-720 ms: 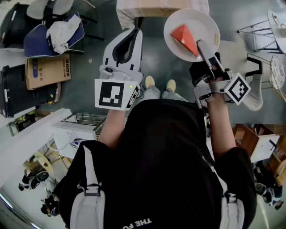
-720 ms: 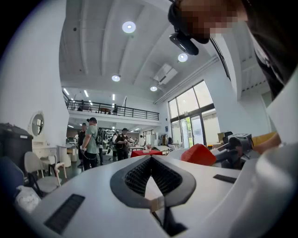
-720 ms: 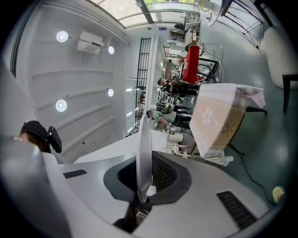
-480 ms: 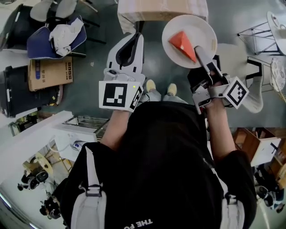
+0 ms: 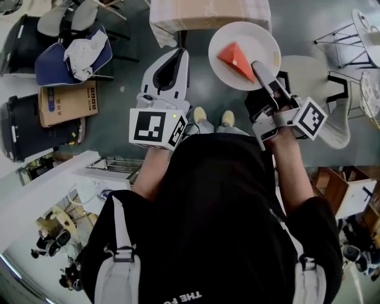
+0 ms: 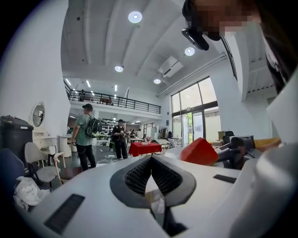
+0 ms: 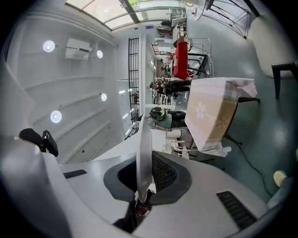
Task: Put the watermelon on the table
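Far left, on the floor: a black bin [image 5: 24,127], a cardboard box [image 5: 68,104] beside it, and above these a chair [image 5: 50,68] with a blue cover and a crumpled white cloth [image 5: 83,50] lying on it.

Left gripper [image 5: 180,53]: held about level, ahead of the person's body, pointing toward the near edge of the surface [image 5: 202,13]. The left gripper view shows its jaws closed together at the tips, with nothing between them. The gripper is empty and clear of the plate.

Centre: the surface is draped in a pale patterned cloth and stands at the top of the head view. The person's shoes [image 5: 199,111] show on the grey floor below the grippers.

Right of centre: a white plate [image 5: 221,35] is held in the air, roughly level, just in front of the surface's near right corner and mostly over the floor. The watermelon [image 5: 234,58], a red wedge, lies on the plate near its middle, not on the surface. Whether the plate's far rim reaches over the surface cannot be told.

Right gripper [image 5: 256,64]: held about level, its jaws clamped tight on the plate's near rim. The right gripper view shows that rim edge-on, pinched between the two pads.

Far right: a white chair [image 5: 335,127] and a wire-frame stand [image 5: 338,41], both well apart from the plate.
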Demonstrator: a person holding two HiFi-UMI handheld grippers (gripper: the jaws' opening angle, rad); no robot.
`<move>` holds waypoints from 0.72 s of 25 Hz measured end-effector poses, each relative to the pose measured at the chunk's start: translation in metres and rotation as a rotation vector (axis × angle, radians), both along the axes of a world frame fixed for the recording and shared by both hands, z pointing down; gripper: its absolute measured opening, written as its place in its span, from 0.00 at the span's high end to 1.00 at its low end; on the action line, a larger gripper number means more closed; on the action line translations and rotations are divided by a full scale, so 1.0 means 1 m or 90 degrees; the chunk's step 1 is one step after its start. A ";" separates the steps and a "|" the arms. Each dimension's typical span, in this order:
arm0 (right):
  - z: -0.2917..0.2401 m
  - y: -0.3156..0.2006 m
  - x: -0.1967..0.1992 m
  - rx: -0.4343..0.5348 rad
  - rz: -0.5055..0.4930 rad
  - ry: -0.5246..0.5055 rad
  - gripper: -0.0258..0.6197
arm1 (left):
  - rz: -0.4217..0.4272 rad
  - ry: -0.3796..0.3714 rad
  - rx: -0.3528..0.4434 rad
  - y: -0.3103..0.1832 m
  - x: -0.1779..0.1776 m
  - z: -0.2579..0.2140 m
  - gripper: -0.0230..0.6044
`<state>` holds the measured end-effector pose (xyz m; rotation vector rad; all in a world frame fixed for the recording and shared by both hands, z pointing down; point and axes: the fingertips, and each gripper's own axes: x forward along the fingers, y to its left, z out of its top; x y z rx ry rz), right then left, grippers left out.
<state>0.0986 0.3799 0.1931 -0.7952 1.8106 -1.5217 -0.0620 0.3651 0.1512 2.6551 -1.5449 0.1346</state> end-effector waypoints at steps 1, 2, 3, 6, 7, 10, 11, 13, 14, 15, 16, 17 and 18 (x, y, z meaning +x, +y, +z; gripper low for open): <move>0.000 -0.002 0.003 -0.001 0.000 0.001 0.92 | 0.002 -0.003 0.001 -0.002 0.003 0.000 0.95; -0.001 -0.004 0.005 -0.001 -0.001 0.002 0.92 | 0.003 -0.004 0.001 -0.004 0.006 0.000 0.95; -0.001 -0.006 0.008 -0.001 -0.003 0.002 0.92 | 0.002 -0.003 0.001 -0.006 0.009 -0.001 0.95; -0.002 -0.012 0.016 0.002 -0.007 0.002 0.92 | 0.000 -0.002 -0.002 -0.012 0.014 0.000 0.95; -0.003 -0.014 0.018 0.004 -0.009 0.004 0.92 | -0.001 -0.006 0.000 -0.013 0.016 0.000 0.95; -0.004 -0.020 0.022 0.011 -0.014 0.006 0.92 | 0.001 -0.015 0.003 -0.016 0.020 0.001 0.95; -0.005 -0.022 0.024 0.013 -0.015 0.005 0.92 | 0.002 -0.015 0.001 -0.017 0.021 0.001 0.95; -0.005 -0.023 0.027 0.015 -0.016 0.004 0.92 | 0.000 -0.016 -0.001 -0.016 0.024 0.003 0.95; -0.005 -0.023 0.028 0.015 -0.017 0.004 0.92 | -0.001 -0.018 0.000 -0.017 0.025 0.003 0.95; -0.004 -0.024 0.030 0.016 -0.018 0.004 0.92 | -0.003 -0.019 0.000 -0.017 0.026 0.003 0.95; -0.004 -0.025 0.031 0.016 -0.019 0.005 0.92 | -0.004 -0.021 0.000 -0.018 0.027 0.004 0.95; -0.003 -0.025 0.032 0.015 -0.020 0.005 0.92 | -0.006 -0.021 0.000 -0.019 0.028 0.004 0.95; -0.002 -0.026 0.032 0.014 -0.022 0.005 0.92 | -0.008 -0.022 -0.001 -0.019 0.029 0.005 0.95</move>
